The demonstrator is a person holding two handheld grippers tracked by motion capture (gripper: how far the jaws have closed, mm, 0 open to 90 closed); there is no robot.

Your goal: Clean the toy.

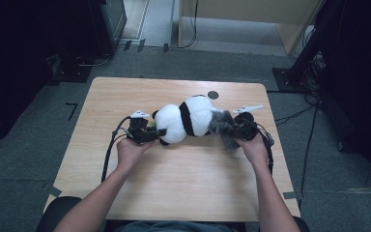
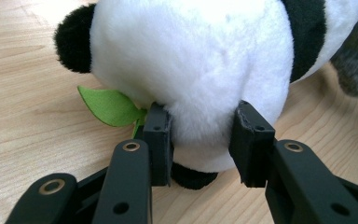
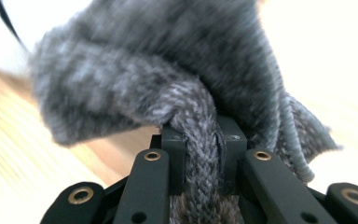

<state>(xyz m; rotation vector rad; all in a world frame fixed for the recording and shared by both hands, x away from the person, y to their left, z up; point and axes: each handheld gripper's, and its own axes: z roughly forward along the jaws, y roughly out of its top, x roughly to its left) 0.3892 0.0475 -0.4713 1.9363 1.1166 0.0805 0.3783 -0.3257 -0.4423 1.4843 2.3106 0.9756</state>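
A black-and-white panda plush (image 1: 186, 118) lies on its side in the middle of the wooden table (image 1: 174, 179). My left gripper (image 1: 158, 133) is shut on the plush's white end, and in the left gripper view the pads of that gripper (image 2: 200, 140) press into the white fur of the panda (image 2: 191, 60) beside a green felt leaf (image 2: 109, 106). A grey knitted piece (image 1: 221, 124) covers the plush's right end. My right gripper (image 1: 228, 129) is shut on it, and in the right gripper view a thick fold of the grey knit (image 3: 158, 70) is pinched in that gripper (image 3: 204, 154).
A small black round mark (image 1: 213, 94) sits on the table behind the plush. Cables trail from both grippers along the tabletop. Dark equipment and cables stand on the grey floor at the left and right, and a wooden cabinet (image 1: 251, 19) stands at the back.
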